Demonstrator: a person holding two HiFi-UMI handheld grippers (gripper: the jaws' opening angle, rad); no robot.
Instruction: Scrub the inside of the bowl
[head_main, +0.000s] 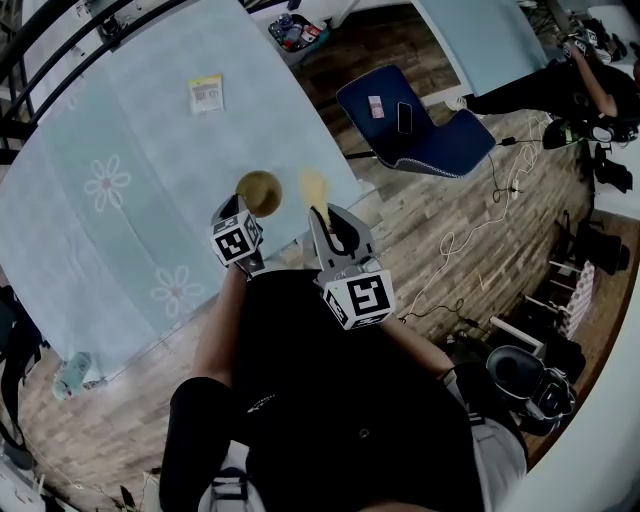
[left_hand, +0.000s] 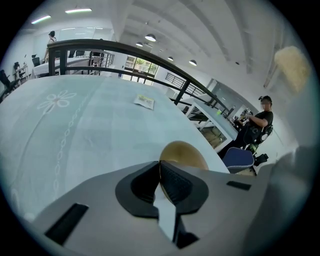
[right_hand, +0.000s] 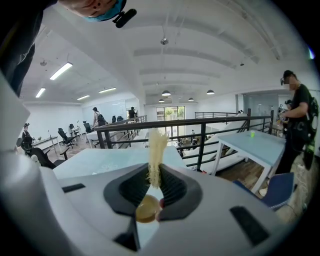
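Observation:
In the head view a golden-brown bowl is held over the near edge of the pale blue table. My left gripper is shut on its rim. The left gripper view shows the jaws closed on the bowl's edge, with my left gripper below it. My right gripper is just right of the bowl, shut on a pale yellow fibrous scrubber that stands apart from the bowl. In the right gripper view the scrubber rises from between the jaws of my right gripper, and its rounded brown end sits low between them.
A yellow packet lies farther back on the table. A blue chair with a phone on it stands to the right on the wood floor, with white cables nearby. A person is at the upper right. A dark railing borders the table's far side.

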